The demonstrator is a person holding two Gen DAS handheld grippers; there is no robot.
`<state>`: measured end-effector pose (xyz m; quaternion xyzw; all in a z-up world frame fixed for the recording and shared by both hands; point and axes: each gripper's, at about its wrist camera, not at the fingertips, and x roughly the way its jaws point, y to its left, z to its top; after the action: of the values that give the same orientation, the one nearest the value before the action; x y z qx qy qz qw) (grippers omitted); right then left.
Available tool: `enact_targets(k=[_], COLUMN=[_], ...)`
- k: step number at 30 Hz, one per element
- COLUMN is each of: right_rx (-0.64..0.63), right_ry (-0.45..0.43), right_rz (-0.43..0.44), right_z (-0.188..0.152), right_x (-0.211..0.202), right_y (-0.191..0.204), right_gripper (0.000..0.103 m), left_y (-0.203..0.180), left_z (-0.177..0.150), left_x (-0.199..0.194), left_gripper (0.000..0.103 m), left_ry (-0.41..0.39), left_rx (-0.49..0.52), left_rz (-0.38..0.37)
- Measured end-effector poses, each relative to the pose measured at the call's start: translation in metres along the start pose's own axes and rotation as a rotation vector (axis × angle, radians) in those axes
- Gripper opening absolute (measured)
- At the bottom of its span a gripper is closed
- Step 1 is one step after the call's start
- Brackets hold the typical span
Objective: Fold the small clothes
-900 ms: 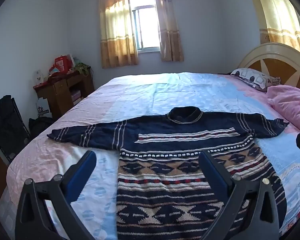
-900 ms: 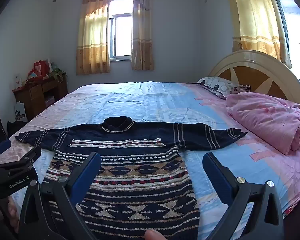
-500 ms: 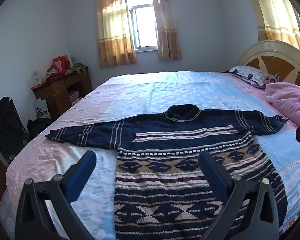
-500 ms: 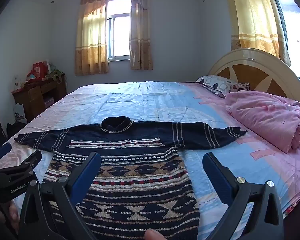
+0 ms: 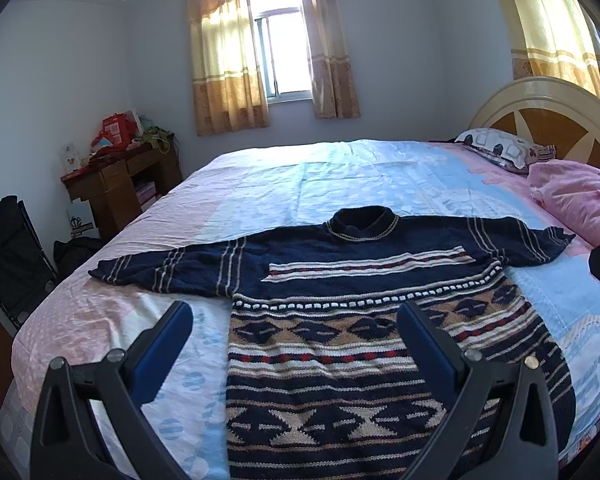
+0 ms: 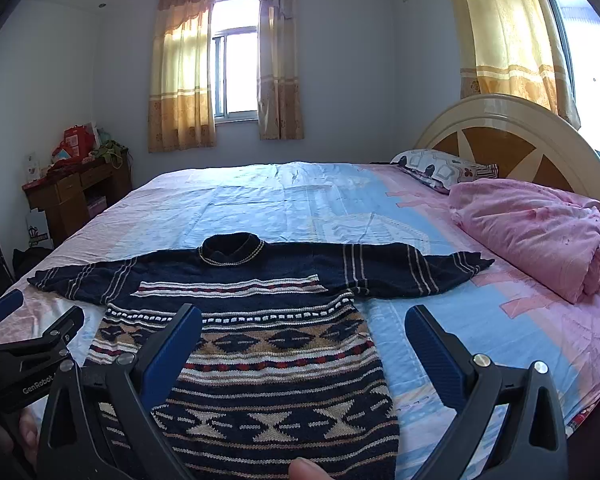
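A navy knitted sweater (image 5: 340, 264) with beige, white and red patterned bands lies flat on the bed, front up, both sleeves spread out sideways, collar toward the far side. It also shows in the right wrist view (image 6: 252, 304). My left gripper (image 5: 296, 316) is open and empty, held above the sweater's lower left part. My right gripper (image 6: 304, 320) is open and empty above the sweater's lower right part. The left gripper's body (image 6: 28, 352) shows at the left edge of the right wrist view.
The bed (image 5: 340, 176) has a blue and pink sheet. A pink folded quilt (image 6: 540, 232) and a patterned pillow (image 6: 440, 166) lie by the headboard (image 6: 512, 140) at right. A wooden desk (image 5: 116, 184) with clutter and a black rack (image 5: 8, 256) stand left of the bed.
Both cameras have tilted or drifted slightly, so the sweater sits a little lower and left in view. Both grippers stay open. The sweater has not moved.
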<state>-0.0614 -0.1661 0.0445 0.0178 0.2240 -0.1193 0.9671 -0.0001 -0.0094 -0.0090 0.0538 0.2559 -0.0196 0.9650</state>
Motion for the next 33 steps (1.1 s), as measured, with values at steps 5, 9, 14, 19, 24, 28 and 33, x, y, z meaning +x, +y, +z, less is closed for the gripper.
enact_targets(k=[5,9,14,19,24,28,33], right_rx=[0.002,0.005,0.006,0.006,0.008,0.008,0.007], right_ry=[-0.002,0.004,0.004,0.005,0.005,0.005,0.012], right_rz=[-0.002,-0.001,-0.001,-0.001,-0.003,-0.002,-0.002], right_z=[0.0003,-0.0006,-0.0007,-0.0007,-0.0012,-0.0014,-0.0031], right_x=[0.0006,0.0021,0.0025,0.0024,0.0032,0.0034,0.0057], right_y=[-0.0013,-0.0019,-0.0026,-0.0022,-0.0024,-0.0027,-0.0037], right_gripper=[0.102,0.102,0.102,0.102,0.102,0.102,0.102], left_y=[0.0003,0.0001,-0.0001,0.0001,0.0002,-0.0001,-0.0003], left_z=[-0.0006,-0.0014,-0.0011,-0.0011,-0.0011,-0.0014,-0.0016], left_x=[-0.0005,-0.0009,-0.0005,-0.0007,-0.0006,-0.0006,-0.0007], left_gripper=[0.103,0.103,0.103,0.103,0.103,0.103,0.103], left_ry=[0.0,0.0,0.002,0.001,0.001,0.002,0.002], left_rx=[0.0,0.0,0.0,0.0,0.0,-0.001,0.0], left_rz=[-0.001,-0.001,-0.001,0.0,-0.001,-0.001,-0.002])
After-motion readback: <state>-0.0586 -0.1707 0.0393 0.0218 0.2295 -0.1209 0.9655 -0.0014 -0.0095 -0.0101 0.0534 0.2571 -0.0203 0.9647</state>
